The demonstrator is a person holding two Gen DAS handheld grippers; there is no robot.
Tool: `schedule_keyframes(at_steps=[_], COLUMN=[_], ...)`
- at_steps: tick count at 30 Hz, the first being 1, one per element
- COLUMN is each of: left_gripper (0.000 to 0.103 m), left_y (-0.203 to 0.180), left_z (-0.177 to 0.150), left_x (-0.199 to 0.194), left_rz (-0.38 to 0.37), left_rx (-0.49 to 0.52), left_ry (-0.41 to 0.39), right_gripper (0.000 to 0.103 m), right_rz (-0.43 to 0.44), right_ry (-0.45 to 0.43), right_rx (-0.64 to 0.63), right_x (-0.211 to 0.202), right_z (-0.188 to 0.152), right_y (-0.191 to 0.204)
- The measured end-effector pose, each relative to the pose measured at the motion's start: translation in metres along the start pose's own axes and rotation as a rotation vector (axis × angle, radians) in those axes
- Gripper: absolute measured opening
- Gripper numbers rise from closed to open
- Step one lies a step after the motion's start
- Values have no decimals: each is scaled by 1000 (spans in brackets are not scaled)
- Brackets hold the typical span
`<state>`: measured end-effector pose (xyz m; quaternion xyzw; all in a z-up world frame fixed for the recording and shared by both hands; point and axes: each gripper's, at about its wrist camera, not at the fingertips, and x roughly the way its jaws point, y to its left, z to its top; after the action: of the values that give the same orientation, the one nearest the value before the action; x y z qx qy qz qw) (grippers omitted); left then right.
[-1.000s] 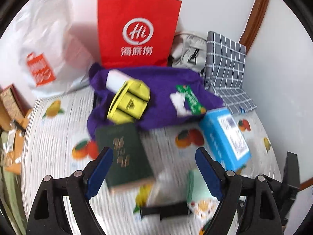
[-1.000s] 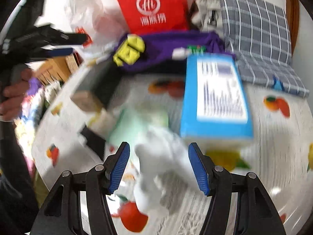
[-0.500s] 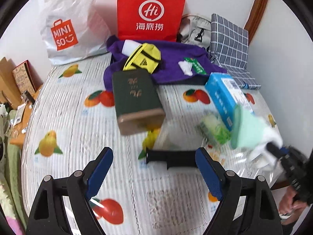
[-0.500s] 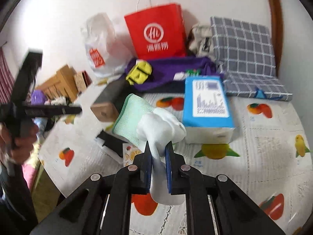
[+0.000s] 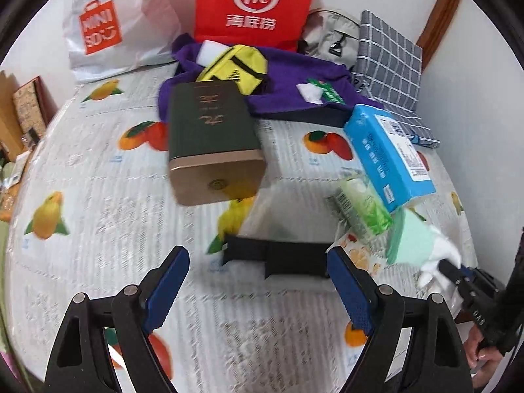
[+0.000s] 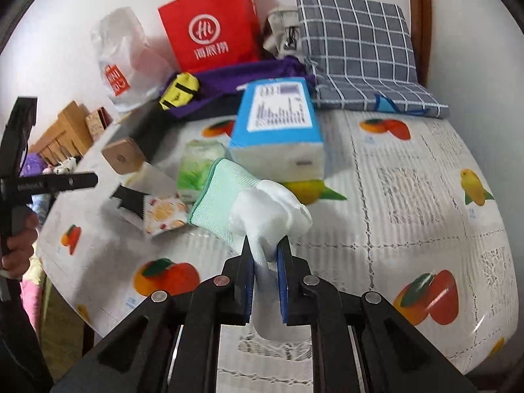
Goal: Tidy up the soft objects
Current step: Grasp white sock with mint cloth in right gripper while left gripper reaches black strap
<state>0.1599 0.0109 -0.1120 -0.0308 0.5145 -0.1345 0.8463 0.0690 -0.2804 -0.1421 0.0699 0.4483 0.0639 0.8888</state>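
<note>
Glove [image 6: 249, 203], white with mint-green cuff, is pinched by its white finger end in the right tongs [image 6: 265, 255]; blue pads pressed together on the fabric. Glove hangs off the bench [image 6: 409, 196], cuff pointing toward the clutter at left. In the left wrist view the same glove [image 5: 416, 242] shows at far right, gripped by the right tongs [image 5: 450, 270], a hand visible below at the frame edge.

Left tongs [image 5: 258, 290] spread wide, nothing between the pads, hovering over the fruit-print cover of the bench [image 5: 98, 229]. Black strap-like item [image 5: 278, 257] lies flat just ahead of them, between the two fingers in the view.

Other things on the bench: dark green box with gold end [image 5: 213, 137], lying flat near centre; blue tissue box [image 5: 389, 157] to the right; green-print tissue pack [image 5: 360, 206] just beside the blue box; small orange-print packet [image 6: 163, 214] next to the black item. Purple cloth [image 5: 294, 85] bunched at the back with a yellow pouch [image 5: 235, 65] on top. Red paper bag [image 5: 255, 3] and white plastic bag [image 5: 111, 23] stand against the wall. Grey checked cloth [image 6: 357, 49] at back right, beige bag [image 5: 330, 36] beside it.

Left tongs also seen in the right wrist view at far left [image 6: 88, 180], held in a hand [image 6: 19, 249].
</note>
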Motion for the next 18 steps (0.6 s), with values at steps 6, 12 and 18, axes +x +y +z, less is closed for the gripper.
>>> schedule_keyframes(at_steps=[6,12,18], left_gripper=[84,43,38], left_y=[-10,-19,-20], left_z=[11,-4,-29], left_x=[25,52,36], left_rz=[21,33,67], left_rx=[42,114,189], left_ry=[-12,41,29], right_gripper=[15,16,16], right_rz=[7,23,38], right_ry=[27,36,28], right_rx=[25,54,62], right_x=[18,31,30], right_z=[-4,-4,-5], right_y=[-11,-21,-24])
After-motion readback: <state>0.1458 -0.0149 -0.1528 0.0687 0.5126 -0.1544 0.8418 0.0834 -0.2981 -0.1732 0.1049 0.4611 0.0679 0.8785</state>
